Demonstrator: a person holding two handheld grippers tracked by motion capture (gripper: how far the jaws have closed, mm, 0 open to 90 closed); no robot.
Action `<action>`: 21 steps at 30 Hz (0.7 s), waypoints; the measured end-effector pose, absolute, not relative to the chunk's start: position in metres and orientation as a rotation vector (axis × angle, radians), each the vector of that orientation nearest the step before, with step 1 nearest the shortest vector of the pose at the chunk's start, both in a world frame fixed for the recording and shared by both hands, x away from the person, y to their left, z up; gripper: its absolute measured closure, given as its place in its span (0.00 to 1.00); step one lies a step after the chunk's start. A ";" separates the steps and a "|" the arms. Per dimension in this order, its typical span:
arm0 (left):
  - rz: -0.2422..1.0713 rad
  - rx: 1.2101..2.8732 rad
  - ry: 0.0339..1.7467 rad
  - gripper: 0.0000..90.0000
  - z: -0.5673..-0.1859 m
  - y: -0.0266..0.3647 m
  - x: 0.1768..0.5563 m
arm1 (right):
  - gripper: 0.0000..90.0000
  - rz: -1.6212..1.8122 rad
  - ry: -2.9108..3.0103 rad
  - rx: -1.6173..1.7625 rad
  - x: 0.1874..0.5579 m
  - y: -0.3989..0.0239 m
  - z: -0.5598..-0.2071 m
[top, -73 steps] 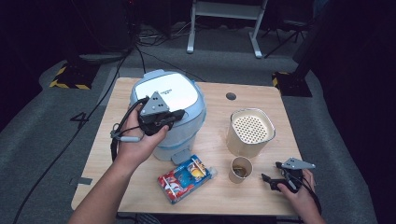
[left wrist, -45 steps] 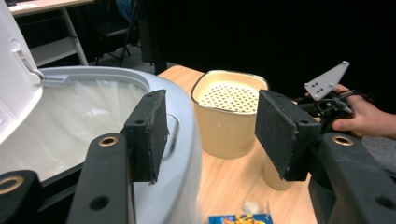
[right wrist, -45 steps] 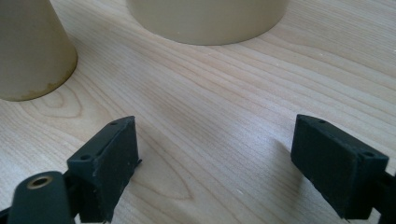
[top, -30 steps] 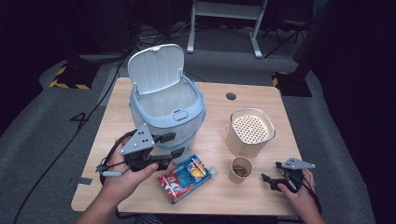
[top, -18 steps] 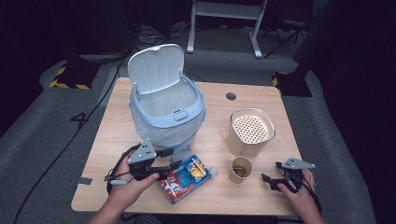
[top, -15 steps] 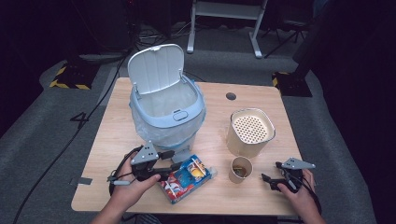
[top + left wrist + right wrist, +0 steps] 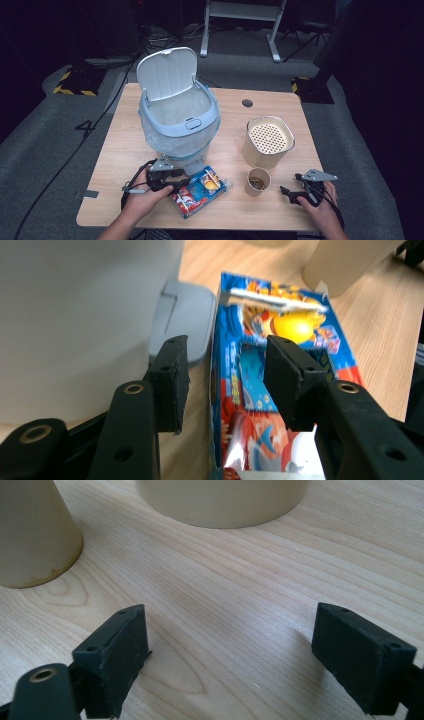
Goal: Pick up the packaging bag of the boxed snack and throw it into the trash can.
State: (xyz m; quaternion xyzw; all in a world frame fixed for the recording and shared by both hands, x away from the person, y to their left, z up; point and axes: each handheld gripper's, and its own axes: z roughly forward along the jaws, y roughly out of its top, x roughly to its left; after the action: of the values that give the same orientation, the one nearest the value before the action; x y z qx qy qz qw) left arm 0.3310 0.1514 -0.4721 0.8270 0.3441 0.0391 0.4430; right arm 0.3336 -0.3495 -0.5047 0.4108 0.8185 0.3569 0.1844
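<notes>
Table [image 7: 125, 150]: bin [image 7: 177, 120], lid up. Snack box [image 7: 200, 190] flat at bin's foot pedal [image 7: 182, 320]. Left gripper [image 7: 225, 375] jaws closing, astride box's left edge, pads not pressing. Right gripper [image 7: 230, 655] gaping over bare wood near paper cup [image 7: 258, 181].

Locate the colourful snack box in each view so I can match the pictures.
High view: snack box lies low centre, before the bin's pedal.
Left gripper view: snack box at centre, between the open jaws.
Right gripper view: not in it.
Shared landmark: the paper cup, right of the box.
</notes>
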 end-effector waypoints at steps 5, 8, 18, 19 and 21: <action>0.033 2.091 0.894 0.62 -0.481 0.146 0.337 | 0.17 1.006 2.307 1.158 0.334 -0.349 -0.505; 0.018 2.115 0.907 0.63 -0.485 0.144 0.339 | 0.17 1.006 2.307 1.158 0.334 -0.350 -0.505; -0.053 2.140 0.914 0.65 -0.487 0.136 0.329 | 0.17 1.006 2.307 1.157 0.334 -0.350 -0.505; -0.057 2.147 0.906 0.65 -0.487 0.134 0.327 | 0.17 1.006 2.307 1.158 0.334 -0.349 -0.505; -0.076 2.151 0.887 0.64 -0.486 0.132 0.325 | 0.17 1.006 2.307 1.158 0.334 -0.349 -0.505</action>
State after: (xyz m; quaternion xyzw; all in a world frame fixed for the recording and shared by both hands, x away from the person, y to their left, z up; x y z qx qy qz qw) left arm 0.3247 0.1317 -0.4856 0.8486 0.3499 -0.0299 0.3956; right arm 0.3336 -0.3495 -0.5047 0.4107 0.8185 0.3569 0.1843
